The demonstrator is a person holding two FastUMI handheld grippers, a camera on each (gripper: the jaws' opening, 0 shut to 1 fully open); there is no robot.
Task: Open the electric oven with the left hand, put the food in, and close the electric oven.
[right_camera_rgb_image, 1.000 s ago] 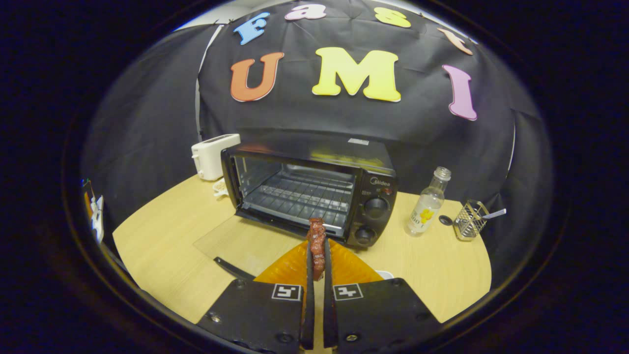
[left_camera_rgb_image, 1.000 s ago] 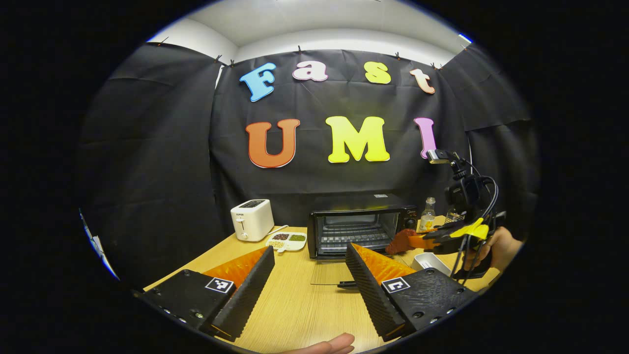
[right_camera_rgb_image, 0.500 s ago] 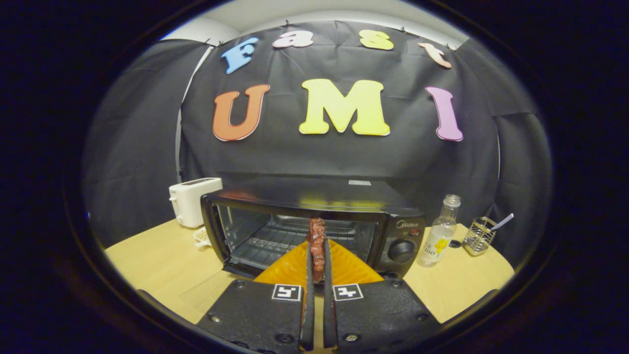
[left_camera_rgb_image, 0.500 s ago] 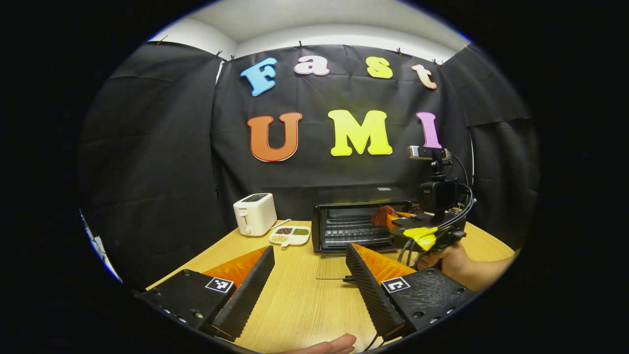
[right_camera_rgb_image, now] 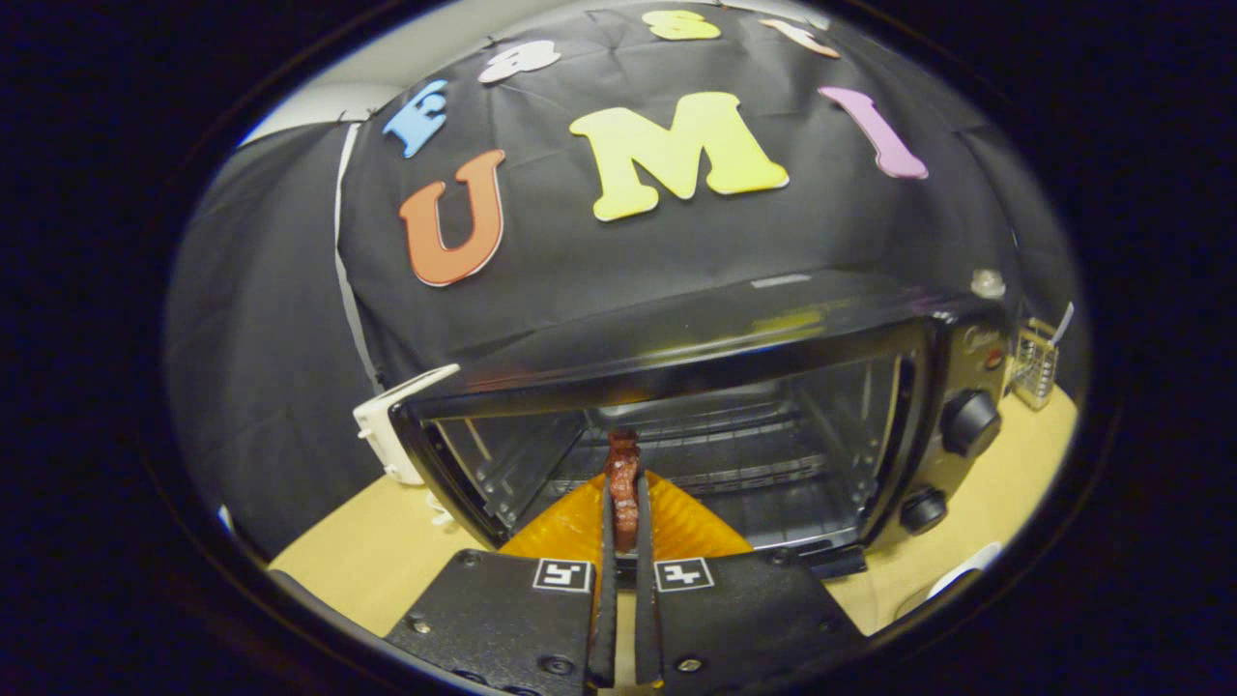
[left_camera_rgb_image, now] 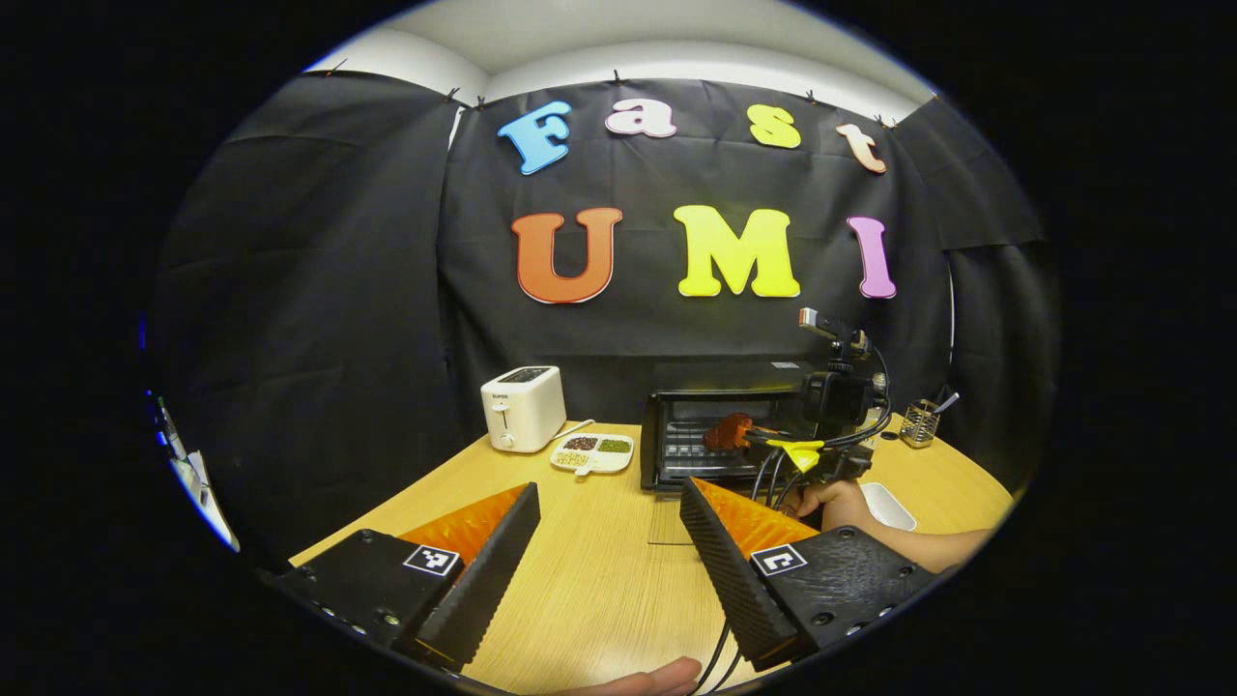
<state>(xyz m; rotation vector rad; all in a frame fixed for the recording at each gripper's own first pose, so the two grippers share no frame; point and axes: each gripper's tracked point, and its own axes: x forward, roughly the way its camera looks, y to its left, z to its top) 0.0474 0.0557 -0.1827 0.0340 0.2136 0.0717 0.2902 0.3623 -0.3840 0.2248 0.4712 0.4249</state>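
- Looking along my left gripper (left_camera_rgb_image: 604, 541) in the left gripper view: jaws spread wide, nothing between them, hanging over the table (left_camera_rgb_image: 599, 599) well back from the electric oven (left_camera_rgb_image: 720, 435). Farther off, my right gripper (left_camera_rgb_image: 763, 440) holds the food (left_camera_rgb_image: 728, 430) at the oven's open mouth.
- Right gripper view: my right gripper (right_camera_rgb_image: 623, 503) is closed on the food (right_camera_rgb_image: 623, 474), a reddish strip standing upright between the fingers. The electric oven (right_camera_rgb_image: 715, 425) lies straight ahead, door down, wire rack (right_camera_rgb_image: 744, 459) just beyond the tip.
- Judgement: the right hand is the nearer; a straight push forward onto the rack, then release.
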